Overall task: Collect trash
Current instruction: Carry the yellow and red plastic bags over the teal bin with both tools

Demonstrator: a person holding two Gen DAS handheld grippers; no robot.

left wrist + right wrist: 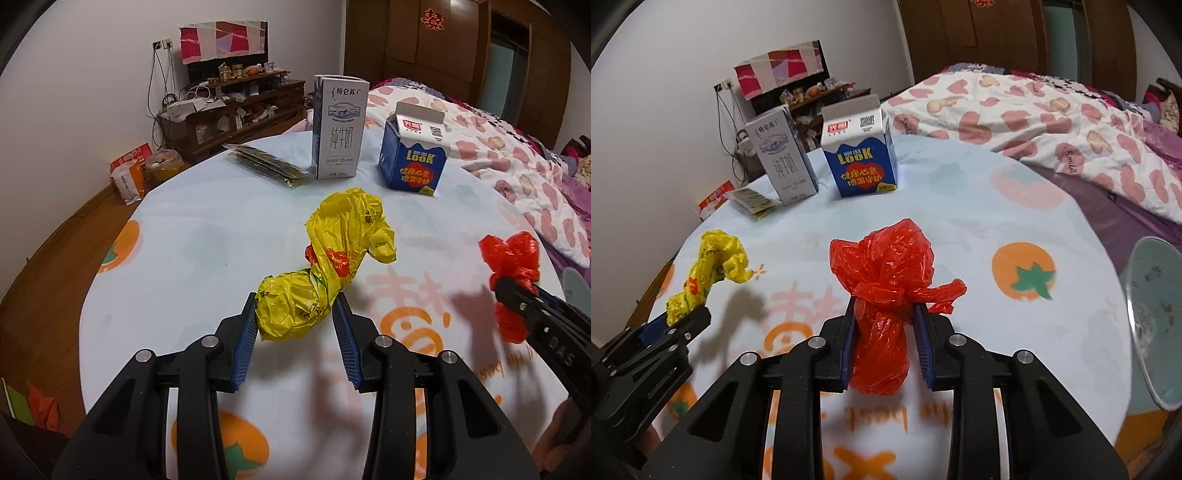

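Note:
My left gripper (295,308) is shut on a crumpled yellow plastic bag (332,258), held a little above the table; the same yellow bag (713,269) shows at the left of the right wrist view, in the left gripper (690,314). My right gripper (884,310) is shut on a knotted red plastic bag (882,295), its pads pressing on the bag just below the knot. The red bag (511,258) and the right gripper (517,295) also appear at the right edge of the left wrist view.
On the round table with a fruit-print cloth (207,236) stand a tall white milk carton (338,129) and a blue carton (413,155), with a dark flat packet (266,164) beside them. A pale bin (1156,325) stands at the table's right. A bed (1052,122) lies behind.

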